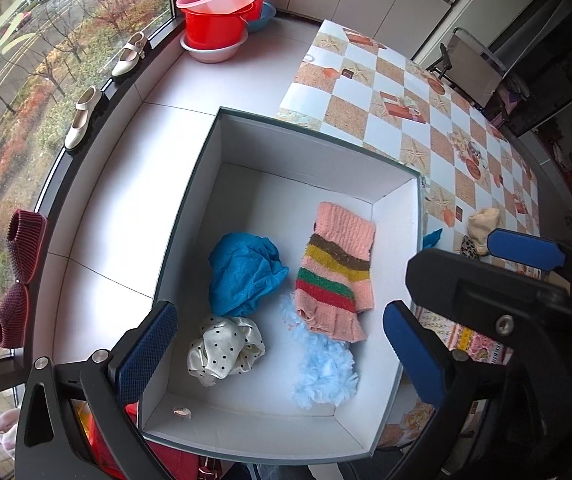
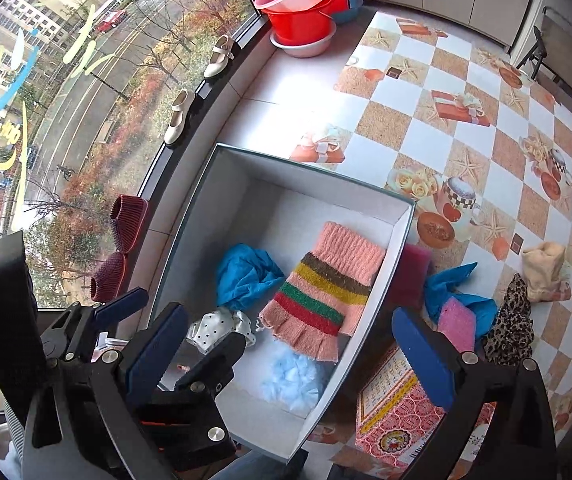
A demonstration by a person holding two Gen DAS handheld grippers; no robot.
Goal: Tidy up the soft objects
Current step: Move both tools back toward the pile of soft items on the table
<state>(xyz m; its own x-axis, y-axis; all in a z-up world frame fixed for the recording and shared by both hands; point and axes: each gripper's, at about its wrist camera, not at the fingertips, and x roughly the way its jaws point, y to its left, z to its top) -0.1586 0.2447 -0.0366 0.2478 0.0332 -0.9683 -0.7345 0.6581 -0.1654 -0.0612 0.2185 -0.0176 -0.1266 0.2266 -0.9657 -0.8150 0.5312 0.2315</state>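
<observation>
A: What's in the box (image 1: 246, 432)?

B: A striped pink glove (image 1: 336, 272) lies flat on its floor, overlapping a fluffy light blue piece (image 1: 324, 376). A blue cloth (image 1: 244, 272) sits beside the glove, with a polka-dot scrunchie (image 1: 224, 350) just below it.

A: And the fingers?

B: The left gripper (image 1: 282, 354) hangs over the box with its fingers spread wide, nothing between them. The right gripper (image 2: 290, 356) is the same, wide open and empty above the box's edge.

A: Anything outside?

B: On the checked surface (image 2: 438, 80) lie a second blue cloth (image 2: 452, 288), a pink sponge (image 2: 456, 322), a leopard-print piece (image 2: 512, 324) and a cream cloth (image 2: 544, 272)
</observation>
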